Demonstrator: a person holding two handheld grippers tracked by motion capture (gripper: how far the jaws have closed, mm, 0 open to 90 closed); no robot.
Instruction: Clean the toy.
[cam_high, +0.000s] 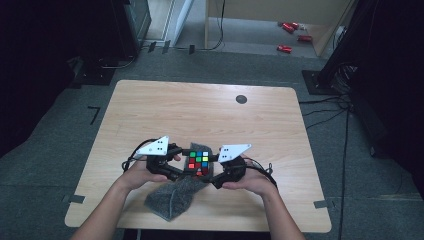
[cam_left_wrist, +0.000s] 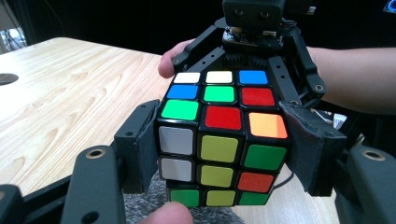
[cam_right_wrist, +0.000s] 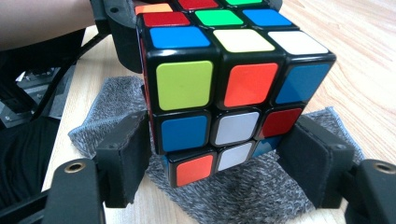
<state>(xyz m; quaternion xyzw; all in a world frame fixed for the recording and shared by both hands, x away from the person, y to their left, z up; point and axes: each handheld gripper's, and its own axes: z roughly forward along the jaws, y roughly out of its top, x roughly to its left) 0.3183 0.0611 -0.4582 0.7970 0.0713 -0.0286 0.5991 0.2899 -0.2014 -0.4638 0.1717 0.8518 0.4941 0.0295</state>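
Near the desk's (cam_high: 150, 107) front edge, about midway between its left and right edges, a scrambled puzzle cube (cam_high: 199, 162) sits between the two claws, above a grey fuzzy cloth (cam_high: 172, 200).

Left claw (cam_high: 181, 165): clamped on the cube. In the left gripper view both pads press the cube's (cam_left_wrist: 219, 140) opposite side faces at the top and middle layers. A thumb tip shows at the bottom edge of that view. Left hand (cam_high: 137, 175) wraps the body from below.

Right claw (cam_high: 216, 167): jaws parted, nothing clamped. In the right gripper view the pads stand either side of the cube's (cam_right_wrist: 224, 88) lower part with a visible gap on each side; no contact that I can see. Right hand (cam_high: 252, 181) cups the body.

Cube state: bottom layer is twisted off square against the two layers above, clear in the right gripper view. Whether the bottom layer touches the cloth (cam_right_wrist: 252, 191) I can't tell; it is at least very close.

Cloth: crumpled, lying on the desk right at the front edge, reaching out from under the cube toward the front-left.

Other items: a dark round disc (cam_high: 241, 99) set in the desktop near the back edge, right of centre, well apart from the work. Red objects (cam_high: 291, 35) on the floor beyond the desk, too small to identify.
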